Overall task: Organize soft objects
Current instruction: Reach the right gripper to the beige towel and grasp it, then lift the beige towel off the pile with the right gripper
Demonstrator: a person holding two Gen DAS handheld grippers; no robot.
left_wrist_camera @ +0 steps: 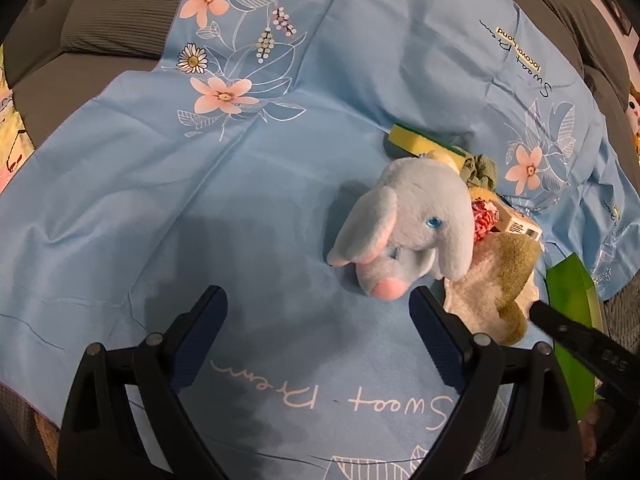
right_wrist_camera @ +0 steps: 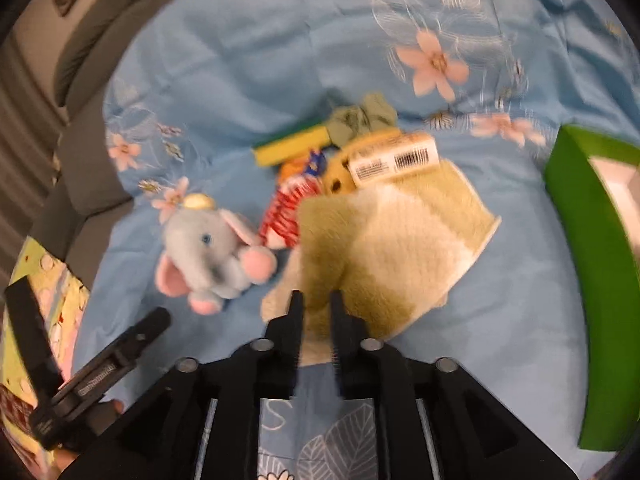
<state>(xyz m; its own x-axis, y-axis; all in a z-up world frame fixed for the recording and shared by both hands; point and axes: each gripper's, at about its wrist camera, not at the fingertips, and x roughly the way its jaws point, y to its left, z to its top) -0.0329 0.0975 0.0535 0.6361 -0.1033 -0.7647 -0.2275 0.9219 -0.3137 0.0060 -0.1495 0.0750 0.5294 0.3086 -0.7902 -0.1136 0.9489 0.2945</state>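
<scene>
Nearest the right wrist camera, the right claw is sitting nearly closed, its two black fingers pinching the near edge of the fluffy cream-and-olive towel; the cloth is bunching up between the pads, so I am reading this as a clenched grip on the towel, probably in order to drag or lift it off the heap. The left claw is hanging released, jaws wide, with nothing between them, over the pale blue floral bedsheet printed with white script; it is likely waiting its turn. Just beyond its right finger, the pale blue plush elephant with pink ears and feet is lying on its side, leaning against the towel. Behind it the pile is crowding together: a red-and-white crinkled soft item, a small tan box with a barcode label resting on the towel's far end, a yellow sponge with a green scouring face, and a crumpled grey-green cloth. Off to the right, a bright green open box with a white inside is standing apart from the heap, seemingly the bin for sorted pieces. Right view is blurring.
</scene>
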